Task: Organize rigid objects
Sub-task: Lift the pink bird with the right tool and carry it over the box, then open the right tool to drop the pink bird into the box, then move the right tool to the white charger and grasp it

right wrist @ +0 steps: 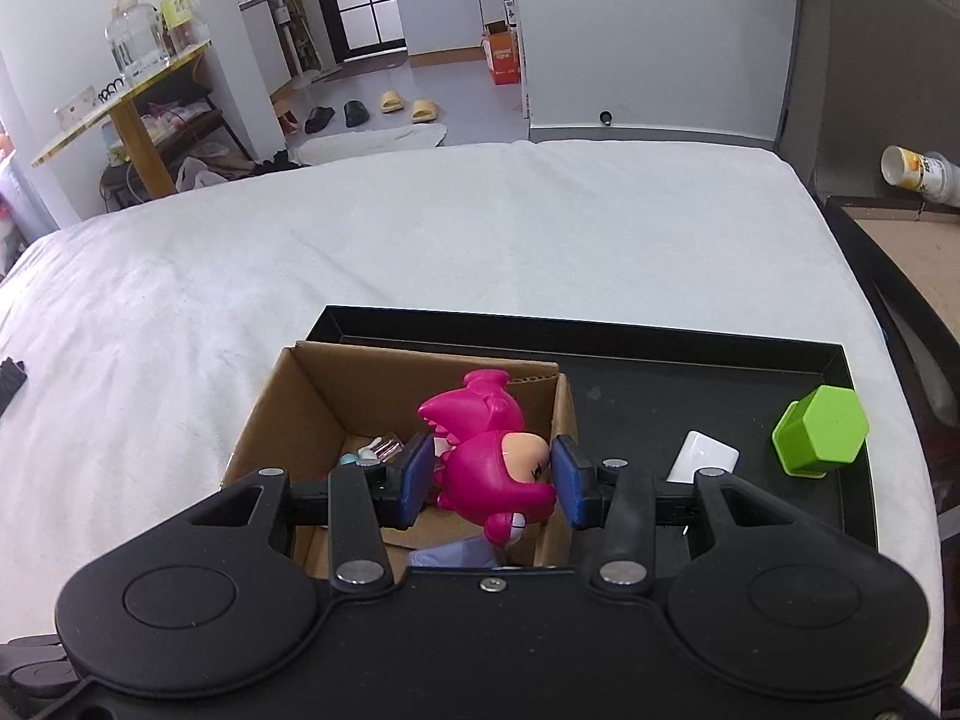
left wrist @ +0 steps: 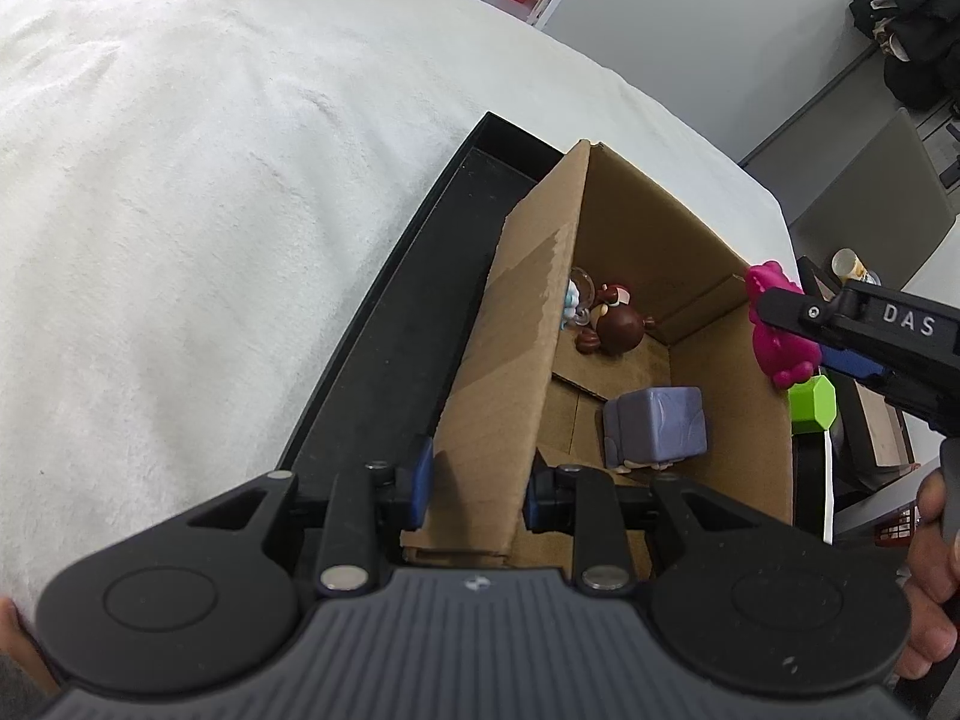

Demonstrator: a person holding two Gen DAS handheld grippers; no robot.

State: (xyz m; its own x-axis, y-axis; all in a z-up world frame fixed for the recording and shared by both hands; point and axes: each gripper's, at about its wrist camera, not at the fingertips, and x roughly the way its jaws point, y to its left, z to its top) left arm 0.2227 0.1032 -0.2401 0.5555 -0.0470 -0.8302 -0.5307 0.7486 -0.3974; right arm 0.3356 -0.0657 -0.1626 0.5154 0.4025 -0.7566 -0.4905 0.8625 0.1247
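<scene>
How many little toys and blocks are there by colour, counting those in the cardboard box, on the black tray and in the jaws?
Pink plastic figure, held over the box: 1
Brown figure, in the box: 1
Pale blue and clear figure, in the box: 1
Purple block, in the box: 1
Green hexagonal block, on the tray: 1
White flat piece, on the tray: 1
Total: 6

1. White blanket (right wrist: 420, 252) spread across the middle of the right wrist view.
2. Two yellow slippers (right wrist: 408, 105) and two black ones (right wrist: 336, 115) on the grey floor, upper centre.
3. Orange box (right wrist: 501, 57) near the doorway, top centre.
4. Glass jar (right wrist: 135, 42) on a yellow-edged table (right wrist: 126, 99), upper left.
</scene>
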